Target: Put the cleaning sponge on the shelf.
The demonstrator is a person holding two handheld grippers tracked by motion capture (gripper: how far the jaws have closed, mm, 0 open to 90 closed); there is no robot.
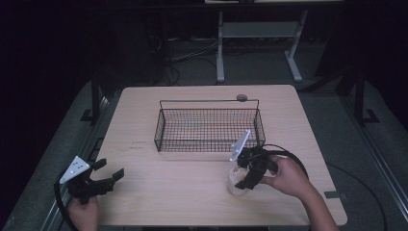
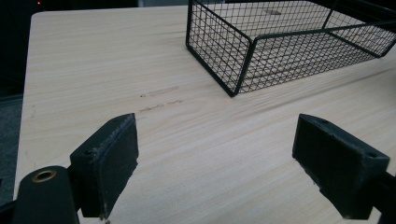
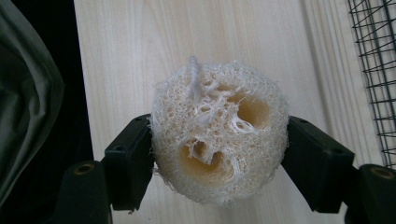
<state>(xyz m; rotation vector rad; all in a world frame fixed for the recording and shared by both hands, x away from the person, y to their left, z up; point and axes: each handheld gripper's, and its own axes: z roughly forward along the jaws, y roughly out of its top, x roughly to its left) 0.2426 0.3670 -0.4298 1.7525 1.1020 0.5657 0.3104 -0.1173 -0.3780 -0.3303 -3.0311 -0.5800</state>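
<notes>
Wire basket [image 1: 209, 126] near middle of tabletop [image 1: 192, 192], black mesh, handle bar along far side, small round dark disc [image 1: 241, 97] at far edge beyond it. Faint scuff marks [image 2: 159, 98] on wood left of basket. Loofah slice [image 3: 218, 133] near front right of tabletop, just in front of basket's near right corner, pale and fibrous with two large holes. Right gripper [image 1: 243, 177] closed on loofah slice, one of its fingers [image 3: 128, 161] pressed against each side, wood visible behind. Left gripper [image 1: 107, 174] at front left corner, well apart from basket, fingers [image 2: 109, 161] spread wide, gripping nothing, bare wood between them.
</notes>
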